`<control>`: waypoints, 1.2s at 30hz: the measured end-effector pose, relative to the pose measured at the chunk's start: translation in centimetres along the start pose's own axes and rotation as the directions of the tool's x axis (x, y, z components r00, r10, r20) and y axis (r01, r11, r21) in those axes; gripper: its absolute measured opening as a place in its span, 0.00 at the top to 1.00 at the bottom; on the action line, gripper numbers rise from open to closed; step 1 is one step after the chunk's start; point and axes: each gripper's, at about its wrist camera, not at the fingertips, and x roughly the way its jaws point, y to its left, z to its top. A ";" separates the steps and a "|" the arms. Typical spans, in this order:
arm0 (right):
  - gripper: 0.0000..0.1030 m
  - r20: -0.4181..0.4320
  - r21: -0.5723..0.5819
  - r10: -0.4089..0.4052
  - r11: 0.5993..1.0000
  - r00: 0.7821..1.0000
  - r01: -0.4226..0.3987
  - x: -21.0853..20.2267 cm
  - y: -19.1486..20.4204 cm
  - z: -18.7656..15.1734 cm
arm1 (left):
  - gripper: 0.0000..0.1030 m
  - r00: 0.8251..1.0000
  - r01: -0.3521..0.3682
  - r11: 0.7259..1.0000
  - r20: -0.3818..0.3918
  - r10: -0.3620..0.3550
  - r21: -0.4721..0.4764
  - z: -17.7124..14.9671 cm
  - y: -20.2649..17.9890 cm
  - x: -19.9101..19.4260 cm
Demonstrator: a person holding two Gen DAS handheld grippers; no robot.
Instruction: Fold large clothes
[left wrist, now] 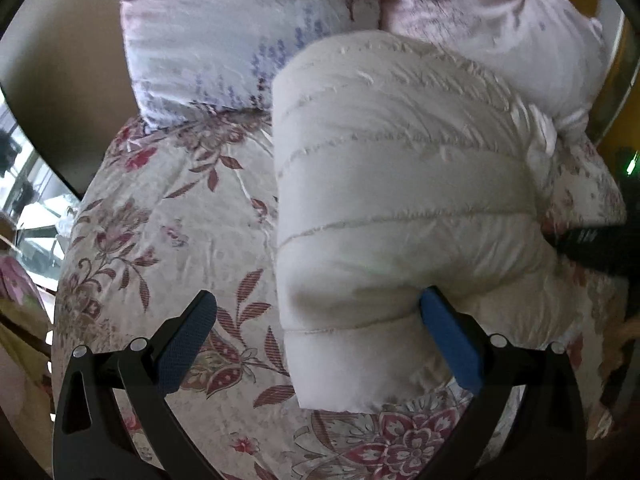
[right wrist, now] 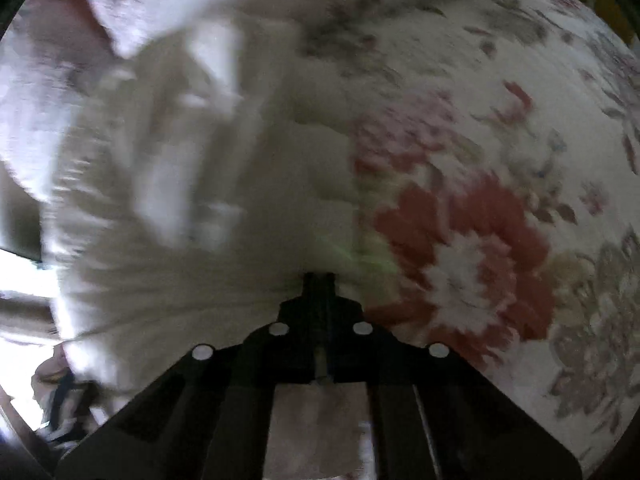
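**Inspection: padded garment on floral bedspread, both claws over it**

Your left gripper (left wrist: 318, 306) stands wide open and grips nothing. Its right blue pad (left wrist: 448, 338) presses against the near fold of the cream quilted garment (left wrist: 392, 184); its left pad (left wrist: 186, 346) hangs clear over the floral bedspread (left wrist: 160, 240), apart from the garment's edge. The garment's near corner sits between the two fingers, closer to the right one.

Your right gripper (right wrist: 319, 280) has its jaws brought fully together. The tips sit at the edge of the cream garment (right wrist: 192, 240), where the cloth gathers in creases toward them; the picture is blurred, so you cannot tell whether fabric is pinched between the tips. To the right of that claw lies bare bedspread (right wrist: 480, 220) with a large red flower.

Beyond your left claw the garment lies as a folded, puffy bundle, stitched in bands. Past it, two pale printed pillows (left wrist: 240, 40) rest at the far end, the garment's far edge touching them.
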 end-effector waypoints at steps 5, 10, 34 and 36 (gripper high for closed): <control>0.86 0.115 -0.024 0.032 0.999 0.993 -0.030 -3.7 -0.3 -1.3 | 0.01 0.998 -0.044 0.999 0.047 0.044 0.001 -0.1 0.6 -1.6; 0.72 0.260 -0.233 0.144 0.969 0.955 -0.083 -9.1 2.6 -4.4 | 0.01 0.989 -0.107 0.994 0.106 0.105 0.007 -0.9 1.0 -2.8; 0.10 0.256 -0.352 -0.039 0.927 0.966 0.130 -9.2 4.6 -9.5 | 0.01 0.997 -0.073 0.996 0.005 0.073 0.055 -5.6 -1.0 -2.2; 0.08 0.283 -0.340 -0.068 0.925 0.957 0.166 -9.5 4.6 -10.2 | 0.01 0.997 -0.071 0.996 0.003 0.071 0.054 -5.9 -1.1 -2.2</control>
